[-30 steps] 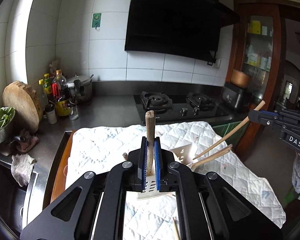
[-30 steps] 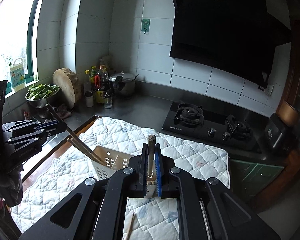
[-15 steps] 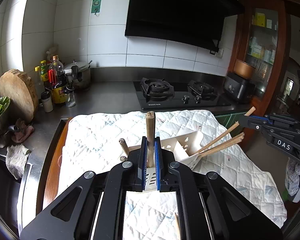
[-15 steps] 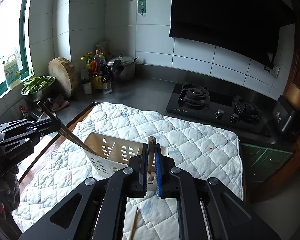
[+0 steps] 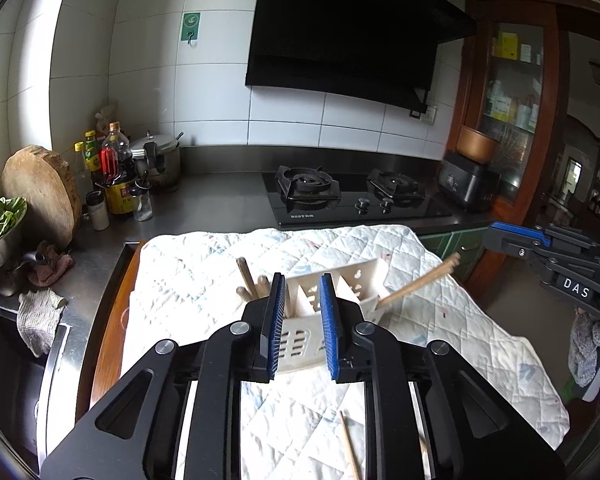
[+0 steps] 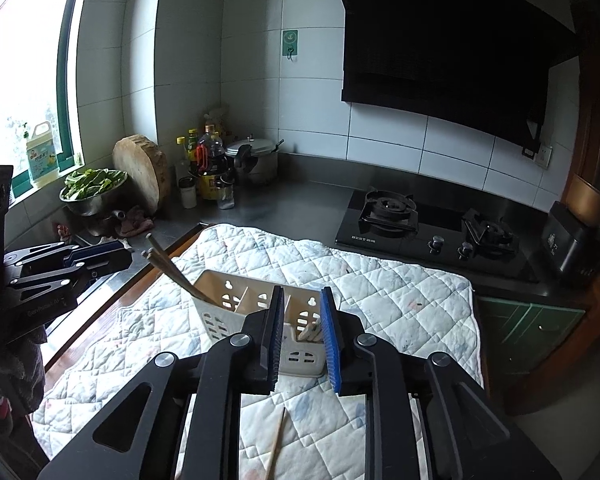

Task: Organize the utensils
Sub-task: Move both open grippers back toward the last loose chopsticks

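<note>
A white slotted utensil holder [image 5: 352, 284] [image 6: 227, 304] stands on the quilted cloth [image 5: 195, 276]. My left gripper [image 5: 302, 280] hovers just in front of it, jaws opening with nothing between the pads. Wooden chopsticks [image 5: 247, 278] lean in the compartment beside it. My right gripper [image 6: 302, 294] is also opening and empty, with chopsticks [image 6: 310, 330] resting in the compartment below it. From the right wrist view, the left gripper [image 6: 125, 256] sits by the leaning chopsticks [image 6: 167, 268]. The right gripper [image 5: 490, 240] hangs above another pair [image 5: 420, 284].
A loose chopstick [image 5: 348, 448] [image 6: 275, 448] lies on the cloth near me. Behind are a gas stove [image 5: 308, 192], bottles [image 5: 115, 184], a pressure cooker [image 5: 159, 156], a round chopping board [image 5: 39, 196] and a bowl of greens [image 6: 91, 188]. A sink [image 5: 7, 380] lies at the left.
Both grippers were shut on chopsticks; now both have parted their jaws and let go. The chopsticks have dropped into the holder, and both grippers have sunk closer to it.
</note>
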Available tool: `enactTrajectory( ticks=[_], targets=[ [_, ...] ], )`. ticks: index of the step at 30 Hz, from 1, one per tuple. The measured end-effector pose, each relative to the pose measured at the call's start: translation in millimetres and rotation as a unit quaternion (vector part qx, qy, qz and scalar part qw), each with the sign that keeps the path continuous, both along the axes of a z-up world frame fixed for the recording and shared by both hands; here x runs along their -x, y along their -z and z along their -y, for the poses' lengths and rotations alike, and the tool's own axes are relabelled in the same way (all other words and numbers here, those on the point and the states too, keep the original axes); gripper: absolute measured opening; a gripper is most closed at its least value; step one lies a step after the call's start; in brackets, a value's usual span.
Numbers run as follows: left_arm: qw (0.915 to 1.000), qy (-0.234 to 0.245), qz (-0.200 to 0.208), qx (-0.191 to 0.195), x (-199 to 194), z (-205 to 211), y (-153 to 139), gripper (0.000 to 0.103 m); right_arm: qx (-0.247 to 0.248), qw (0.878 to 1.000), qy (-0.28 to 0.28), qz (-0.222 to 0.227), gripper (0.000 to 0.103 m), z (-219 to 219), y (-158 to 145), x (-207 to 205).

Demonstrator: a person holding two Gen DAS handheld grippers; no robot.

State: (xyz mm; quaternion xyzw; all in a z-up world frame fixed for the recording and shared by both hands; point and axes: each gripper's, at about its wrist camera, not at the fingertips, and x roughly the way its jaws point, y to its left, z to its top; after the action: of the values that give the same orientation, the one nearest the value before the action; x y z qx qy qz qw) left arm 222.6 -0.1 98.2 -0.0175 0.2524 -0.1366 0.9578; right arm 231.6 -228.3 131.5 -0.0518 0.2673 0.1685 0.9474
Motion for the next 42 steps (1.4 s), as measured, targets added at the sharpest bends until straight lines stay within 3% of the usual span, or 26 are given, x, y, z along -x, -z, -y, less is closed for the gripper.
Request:
enactTrajectory(
  ticks=[2, 5, 7, 9, 11, 13, 15, 20, 28, 33, 42],
  targets=[
    [1.0000, 0.002, 0.004, -0.004, 15.0, 0.5, 2.0, 0.020, -0.001, 1.000, -0.005, 0.005, 0.024, 1.9, 4.1, 16.4],
    [1.0000, 0.004, 0.008, -0.002, 36.5, -0.2, 6.6, 0.036, 0.001, 1.000, -0.010, 0.010, 0.028, 2.4, 14.0, 41.4],
    [0.9999, 0.008, 0.009, -0.003, 50.7, 0.8, 12.0, 0.037, -0.004, 1.000, -0.014, 0.009, 0.031, 4.8, 22.4, 55.9],
    [0.9999, 0.012, 0.008, -0.002, 63.7, 2.2, 18.6, 0.048, -0.011, 1.000, -0.014, 0.006, 0.036, 8.0, 31.8, 69.9],
    [0.9999, 0.015, 0.007, -0.002, 75.6, 4.3, 26.5, 0.053, -0.016, 1.000, -0.013, 0.004, 0.044, 10.6, 41.9, 82.8],
    [0.9998, 0.019, 0.005, -0.008, 87.9, 8.5, 36.6, 0.055, -0.016, 1.000, -0.013, 0.000, 0.048, 11.3, 53.0, 94.4],
    [0.9997, 0.017, 0.005, -0.018, 100.2, 12.3, 47.4, 0.066, -0.013, 1.000, -0.009, -0.003, 0.053, 11.5, 64.9, 105.0],
    [0.9996, 0.009, -0.006, -0.028, 121.5, 14.6, 75.2, 0.078, -0.010, 1.000, 0.001, -0.014, 0.060, 14.5, 98.5, 130.0],
    [0.9990, -0.016, -0.038, -0.017, 139.7, 4.3, 114.4, 0.084, 0.002, 0.999, 0.021, -0.028, 0.069, 14.3, 137.9, 158.4],
    [0.9983, -0.031, -0.048, -0.009, 144.5, -4.1, 124.5, 0.087, 0.004, 0.999, 0.030, -0.035, 0.075, 15.1, 149.9, 165.1],
    [0.9968, -0.050, -0.062, 0.008, 150.4, -13.1, 138.1, 0.090, 0.000, 0.998, 0.038, -0.055, 0.076, 13.1, 167.1, 165.7]
  ],
)
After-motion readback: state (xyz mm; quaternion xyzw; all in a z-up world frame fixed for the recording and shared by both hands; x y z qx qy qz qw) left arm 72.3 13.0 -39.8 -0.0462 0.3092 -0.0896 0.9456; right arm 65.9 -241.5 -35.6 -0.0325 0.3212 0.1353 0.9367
